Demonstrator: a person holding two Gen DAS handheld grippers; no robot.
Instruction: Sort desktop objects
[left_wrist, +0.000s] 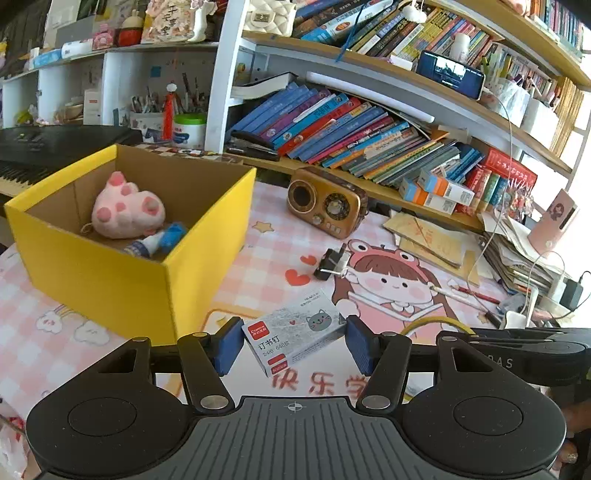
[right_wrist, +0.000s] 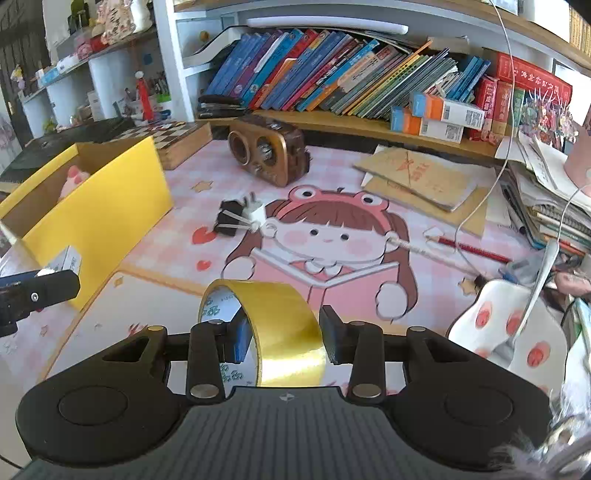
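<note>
Low in the left wrist view we see our left gripper (left_wrist: 294, 345). Its jaws squeeze a small staple box (left_wrist: 293, 341) with a grey cat on it, one blue pad on each end. The box is lifted above the pink tabletop (left_wrist: 258, 273).

Low in the right wrist view our right gripper (right_wrist: 282, 338) has its jaws closed on a roll of gold tape (right_wrist: 271, 328). The roll stands on its edge between the pads. At the left edge of that view we see the tip of the other gripper with the white end of the staple box (right_wrist: 68, 260).

A bit farther, in the left half of the left wrist view, sits a yellow box (left_wrist: 207, 254) with its top open. Inside it lie a pink plush toy (left_wrist: 127, 208) and a little blue and white bottle (left_wrist: 159, 240).

In the middle of the tabletop, on the cartoon girl picture, lie a black binder clip (right_wrist: 229, 219) and a white plug (right_wrist: 255, 212), touching each other. To the right of them lie a white pen (right_wrist: 421, 253) and a red pencil (right_wrist: 472, 249).

Farther back stands a brown radio (right_wrist: 267, 153). To its right is a stack of brown paper books (right_wrist: 421, 177).

At the very back, a shelf (right_wrist: 332, 122) holds many leaning books.
</note>
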